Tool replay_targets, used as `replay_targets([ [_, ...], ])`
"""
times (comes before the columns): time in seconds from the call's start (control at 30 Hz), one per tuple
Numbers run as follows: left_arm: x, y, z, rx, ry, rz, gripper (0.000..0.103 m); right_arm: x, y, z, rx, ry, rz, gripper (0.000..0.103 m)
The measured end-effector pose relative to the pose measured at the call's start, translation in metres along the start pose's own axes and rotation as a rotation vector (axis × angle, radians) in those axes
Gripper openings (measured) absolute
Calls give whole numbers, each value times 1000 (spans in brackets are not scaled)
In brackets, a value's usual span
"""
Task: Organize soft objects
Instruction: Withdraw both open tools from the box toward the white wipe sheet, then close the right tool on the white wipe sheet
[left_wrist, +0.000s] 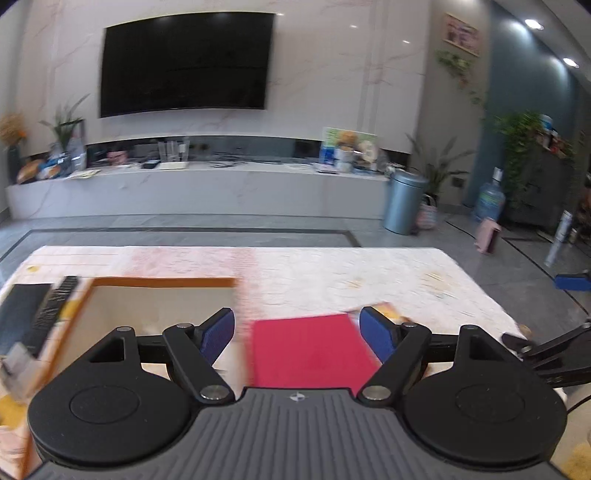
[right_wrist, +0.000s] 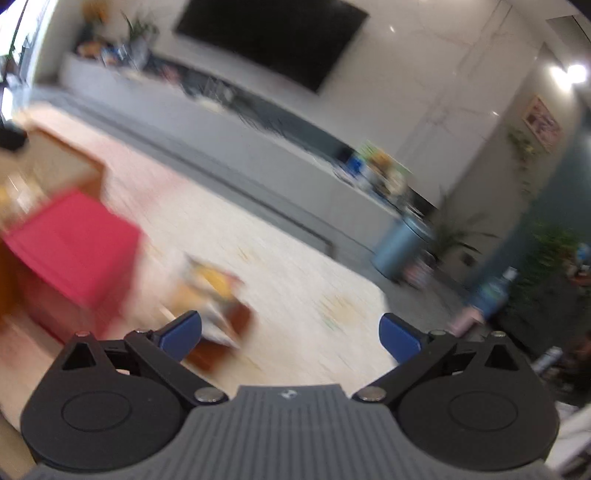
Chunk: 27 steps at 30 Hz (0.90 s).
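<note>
A flat red folded cloth (left_wrist: 308, 350) lies on the pale patterned table, just right of an orange-rimmed open box (left_wrist: 162, 295). My left gripper (left_wrist: 297, 334) hovers above the cloth with its blue pads wide apart and nothing between them. In the right wrist view the red cloth (right_wrist: 77, 251) is at the left, blurred. A small orange and brown object (right_wrist: 218, 295) lies on the table ahead of the left blue finger; what it is I cannot tell. My right gripper (right_wrist: 291, 334) is open and empty. Part of the right gripper (left_wrist: 554, 350) shows at the left wrist view's right edge.
A black remote (left_wrist: 55, 310) and a dark flat item (left_wrist: 20, 314) lie left of the box. Beyond the table (left_wrist: 369, 273) are grey floor, a long TV bench (left_wrist: 199, 188), a metal bin (left_wrist: 404, 201) and plants. The table's far edge (right_wrist: 332, 254) runs diagonally.
</note>
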<state>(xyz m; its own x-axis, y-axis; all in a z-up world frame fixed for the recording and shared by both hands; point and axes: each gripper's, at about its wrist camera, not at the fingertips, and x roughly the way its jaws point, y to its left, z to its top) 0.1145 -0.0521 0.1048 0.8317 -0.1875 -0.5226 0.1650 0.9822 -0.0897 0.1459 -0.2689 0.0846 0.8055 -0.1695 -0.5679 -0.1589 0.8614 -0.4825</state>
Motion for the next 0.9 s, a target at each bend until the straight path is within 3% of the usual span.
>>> replay_targets([
  [0.2, 40, -79, -26, 111, 97, -76, 91, 18, -23, -35, 115, 66, 88, 100],
  [0.33, 71, -113, -46, 104, 166, -94, 91, 35, -39, -62, 191, 154, 86, 100],
  [0.6, 112, -147, -86, 67, 270, -49, 91, 97, -75, -113, 493, 332, 63, 100],
  [0.8, 121, -157, -105, 103, 333, -47, 90, 126, -102, -137, 855, 461, 70, 100],
  [0.9, 121, -156, -106, 92, 349, -60, 90, 140, -103, -144, 893, 500, 86, 100],
])
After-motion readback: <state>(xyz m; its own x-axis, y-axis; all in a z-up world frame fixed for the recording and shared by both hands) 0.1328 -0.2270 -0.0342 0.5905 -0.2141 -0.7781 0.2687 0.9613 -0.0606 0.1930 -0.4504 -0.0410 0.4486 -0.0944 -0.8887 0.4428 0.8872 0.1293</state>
